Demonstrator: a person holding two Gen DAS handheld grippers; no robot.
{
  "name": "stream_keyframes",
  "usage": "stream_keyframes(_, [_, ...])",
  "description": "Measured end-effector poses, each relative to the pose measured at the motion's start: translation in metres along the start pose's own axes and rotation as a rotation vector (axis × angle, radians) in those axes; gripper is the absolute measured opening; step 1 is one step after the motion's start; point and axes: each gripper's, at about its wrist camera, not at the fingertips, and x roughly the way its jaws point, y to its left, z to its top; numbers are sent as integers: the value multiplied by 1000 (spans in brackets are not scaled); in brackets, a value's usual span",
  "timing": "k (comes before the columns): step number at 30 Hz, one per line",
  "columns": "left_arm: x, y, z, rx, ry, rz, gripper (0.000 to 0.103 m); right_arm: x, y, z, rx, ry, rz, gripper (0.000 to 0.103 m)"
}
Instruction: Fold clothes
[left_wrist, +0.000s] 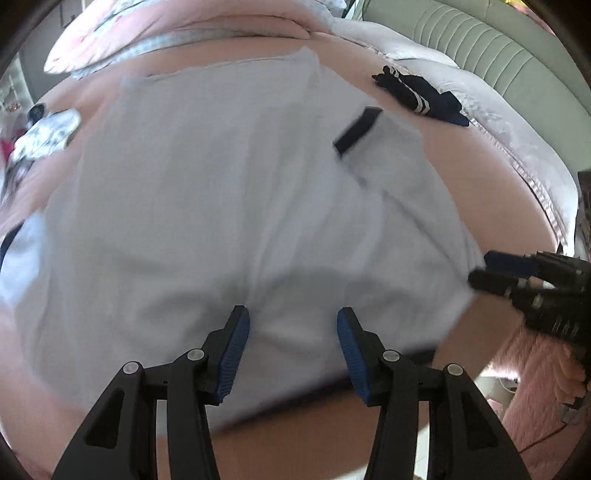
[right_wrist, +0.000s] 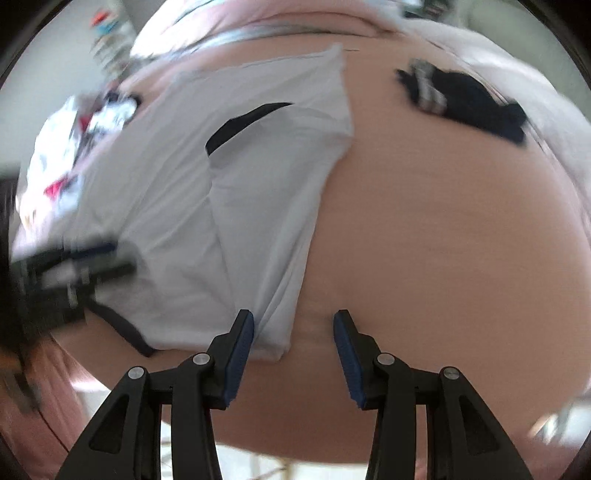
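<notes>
A white shirt (left_wrist: 221, 192) with dark trim on its sleeve (left_wrist: 356, 129) lies spread on the pink bed sheet (left_wrist: 480, 192). My left gripper (left_wrist: 293, 317) hovers open over the shirt's near part, with nothing between its blue pads. In the right wrist view the shirt (right_wrist: 258, 177) fills the left half. My right gripper (right_wrist: 293, 321) stands open above its near right corner, with no cloth pinched. Each gripper shows in the other's view: the right gripper (left_wrist: 491, 273) at the shirt's right edge, the left gripper (right_wrist: 92, 258) blurred over the shirt's left part.
A folded dark garment with white stripes (left_wrist: 417, 98) (right_wrist: 465, 99) lies at the far right of the bed. A heap of printed clothes (left_wrist: 40, 136) (right_wrist: 74, 147) sits at the left. A padded green headboard (left_wrist: 480, 40) stands behind. A pink fuzzy blanket (left_wrist: 535, 369) hangs at the near right.
</notes>
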Motion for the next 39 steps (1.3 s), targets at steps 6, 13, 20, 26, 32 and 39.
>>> stream_keyframes(6, [-30, 49, -34, -183, -82, 37, 46, -14, 51, -2, -31, -144, -1, 45])
stream_keyframes(13, [-57, 81, -42, -299, -19, -73, 46, 19, 67, -4, -33, 12, 21, 45])
stream_keyframes(20, [-68, 183, -51, -537, -67, -28, 46, 5, 98, 24, -8, 3, 146, 45])
stream_keyframes(26, [-64, 258, -41, -625, -128, -29, 46, 35, 181, 68, -137, -14, 152, 45])
stream_keyframes(32, [-31, 291, -26, -664, -166, -156, 42, 64, 232, 70, -173, 32, 200, 45])
stream_keyframes(39, [-30, 307, -8, -686, -236, -155, 7, 101, 302, 64, -325, 103, 263, 45])
